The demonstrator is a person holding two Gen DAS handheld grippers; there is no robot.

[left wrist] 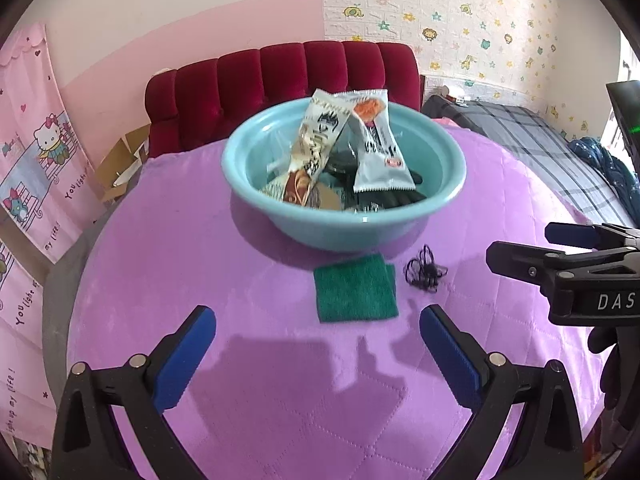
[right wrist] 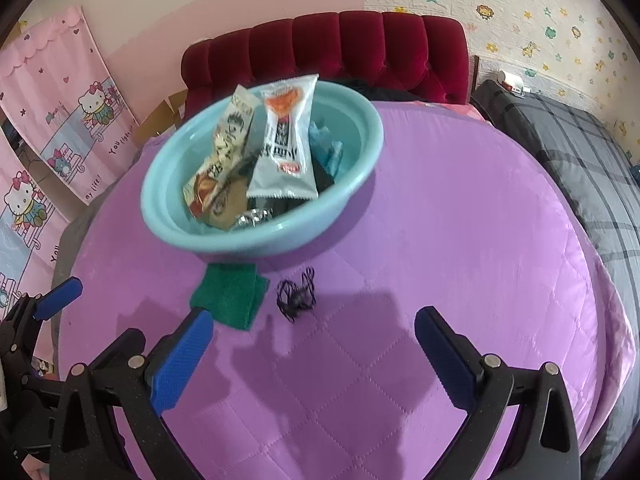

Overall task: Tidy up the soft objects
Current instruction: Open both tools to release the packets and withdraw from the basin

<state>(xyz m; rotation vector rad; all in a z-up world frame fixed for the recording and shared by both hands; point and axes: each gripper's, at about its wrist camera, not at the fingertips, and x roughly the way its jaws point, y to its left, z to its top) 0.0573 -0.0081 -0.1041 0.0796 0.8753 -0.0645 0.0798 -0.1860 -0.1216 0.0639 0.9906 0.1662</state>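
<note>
Left wrist view: I look along my left gripper [left wrist: 318, 344], jaws spread wide and holding nothing, above a purple quilted bed cover [left wrist: 280, 400].
Green cloth: a folded green square [left wrist: 355, 294] lies flat on the cover at 12 o'clock from my left gripper, just ahead of the fingertips and slightly toward 1 o'clock.
Cloth axis: nearly square, so no strong long axis; its edges run roughly in line with my view.
Black tangle: a small knot of black elastic loops, perhaps hair ties [left wrist: 425, 270], sits just beside the cloth at its 3 o'clock, not touching as far as I can tell.
Basin: a light blue basin [left wrist: 248, 184] stands just beyond both items at 12 o'clock, already holding snack packets [left wrist: 378, 148] and dark soft things.
Right wrist view: my right gripper [right wrist: 314, 346] is also released and empty; the tangle [right wrist: 296, 300] lies at its 12 o'clock, the cloth [right wrist: 230, 298] at 11 o'clock near the left fingertip.
Nearer gripper: I judge left for the cloth, right for the tangle.
Coming move: probably a short reach forward and down, then a lift into the basin.
Risk: thin loops may slip between the pads.
</note>
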